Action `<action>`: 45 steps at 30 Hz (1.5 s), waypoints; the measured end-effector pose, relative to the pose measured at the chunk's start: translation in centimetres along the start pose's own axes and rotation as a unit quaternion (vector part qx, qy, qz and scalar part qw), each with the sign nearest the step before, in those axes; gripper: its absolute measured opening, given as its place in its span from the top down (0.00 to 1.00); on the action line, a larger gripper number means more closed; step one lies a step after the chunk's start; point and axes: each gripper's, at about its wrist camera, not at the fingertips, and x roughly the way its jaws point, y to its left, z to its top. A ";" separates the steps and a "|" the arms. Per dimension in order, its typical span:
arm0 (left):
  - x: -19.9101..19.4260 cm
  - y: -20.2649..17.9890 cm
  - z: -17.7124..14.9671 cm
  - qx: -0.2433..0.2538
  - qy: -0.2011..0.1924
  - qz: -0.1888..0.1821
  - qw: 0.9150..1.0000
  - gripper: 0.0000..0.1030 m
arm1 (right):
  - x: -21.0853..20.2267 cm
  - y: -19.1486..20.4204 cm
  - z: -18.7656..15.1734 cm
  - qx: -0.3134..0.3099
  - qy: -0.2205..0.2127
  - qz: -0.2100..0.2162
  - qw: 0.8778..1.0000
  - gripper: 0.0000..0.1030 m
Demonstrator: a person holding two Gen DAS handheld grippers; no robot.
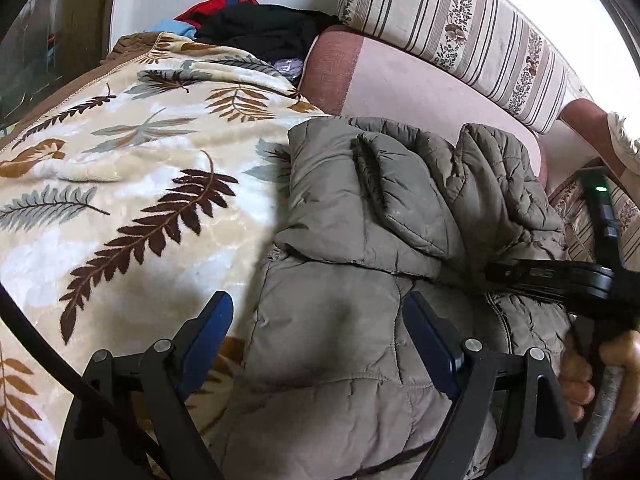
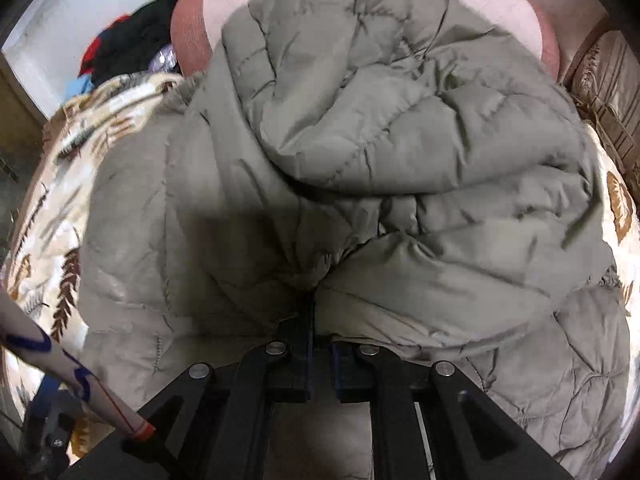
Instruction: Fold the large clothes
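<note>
Pinching jacket fold at bottom centre of right view, right gripper fingers pressed together on fabric. Left gripper spread apart at lower centre of left view, jacket between and beyond fingers, lying on blanket.

blanket open left, cushion blocking behind

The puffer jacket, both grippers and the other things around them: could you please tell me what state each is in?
puffer jacket: partly folded, rumpled, lying on the blanket.
left gripper: open, over the jacket's edge.
right gripper: shut on bunched jacket fabric.
leaf-print blanket: spread out under the jacket.
clothes pile: heaped, unfolded.
striped cushion: lying along the wall.
</note>
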 end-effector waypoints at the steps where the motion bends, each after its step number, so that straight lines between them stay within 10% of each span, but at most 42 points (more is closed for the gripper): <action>1: 0.0 0.1 0.0 0.000 0.001 0.001 1.000 0.17 | -0.7 -0.3 -0.2 0.000 -0.004 0.008 1.000 0.76; 4: 0.0 0.1 0.1 -0.002 0.002 0.003 1.000 0.17 | -3.4 -1.4 -1.4 -0.006 -0.015 0.029 0.999 0.45; 10: 0.0 0.2 0.2 -0.005 0.007 0.002 1.000 0.17 | -9.1 -3.1 -1.7 -0.047 -0.061 0.022 0.997 0.45; 16: 0.2 -0.2 0.1 0.006 0.008 0.011 1.000 0.17 | -8.6 -2.4 5.5 -0.020 -0.139 -0.040 0.989 0.45; 23: 1.0 -0.9 0.0 0.022 0.017 0.013 1.000 0.17 | 3.5 0.4 6.8 -0.011 0.010 0.023 1.000 0.45; 31: 1.2 -0.4 0.2 0.011 0.025 0.005 1.000 0.17 | -2.0 3.1 5.5 -0.062 -0.106 0.005 0.992 0.48; 37: 1.7 -0.5 0.1 0.032 0.022 0.031 0.999 0.17 | 3.4 5.5 5.2 -0.090 -0.027 0.000 0.996 0.48; 41: 1.6 -0.3 0.2 0.033 0.020 0.032 0.999 0.17 | -1.3 2.5 4.5 -0.051 -0.033 0.053 0.997 0.47; 45: 0.9 -0.3 0.0 0.044 0.010 0.037 0.998 0.17 | -7.2 -4.0 0.2 -0.044 -0.045 0.054 0.997 0.26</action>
